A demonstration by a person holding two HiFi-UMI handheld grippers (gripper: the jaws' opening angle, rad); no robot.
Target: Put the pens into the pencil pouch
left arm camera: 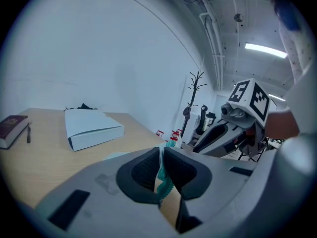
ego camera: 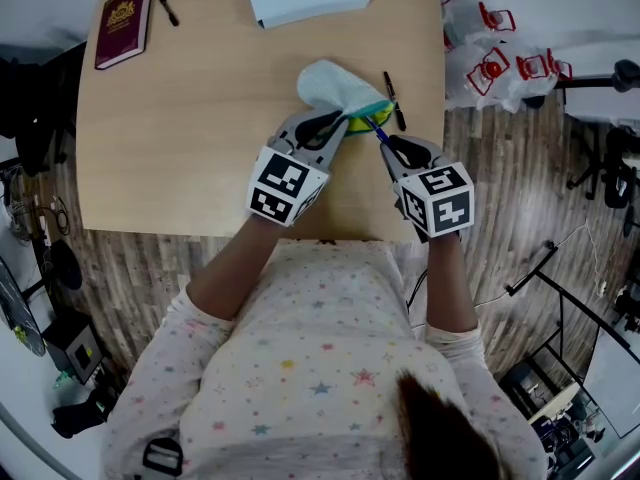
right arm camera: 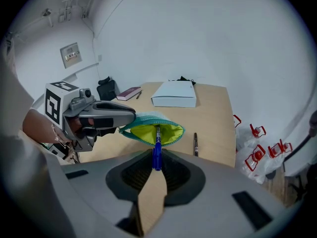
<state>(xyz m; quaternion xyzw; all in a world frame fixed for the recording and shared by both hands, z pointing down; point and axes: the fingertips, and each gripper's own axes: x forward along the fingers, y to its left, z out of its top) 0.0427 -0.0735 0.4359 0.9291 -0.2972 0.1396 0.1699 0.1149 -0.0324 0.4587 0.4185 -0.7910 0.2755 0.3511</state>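
- L gripper point(left arm camera: 162, 156): jaws pinched on pouch point(right arm camera: 168, 132) rim, mouth open, near table point(ego camera: 190, 138) right edge.
- R gripper point(right arm camera: 156, 165): clamps blue pen point(right arm camera: 157, 155), tip inside pouch.
- Black pen point(ego camera: 395, 100) on table, just beside pouch.

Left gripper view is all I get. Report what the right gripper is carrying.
Observer: The right gripper is shut on a slim blue pen.
Operator: Say where its tip points.
Observer: It reaches into the open mouth of the teal fabric pencil pouch, against the yellow-green lining.
Operator: Name any pen outside the pouch that I can't see.
Observer: A black pen lies on the wooden table, just right of the pouch.
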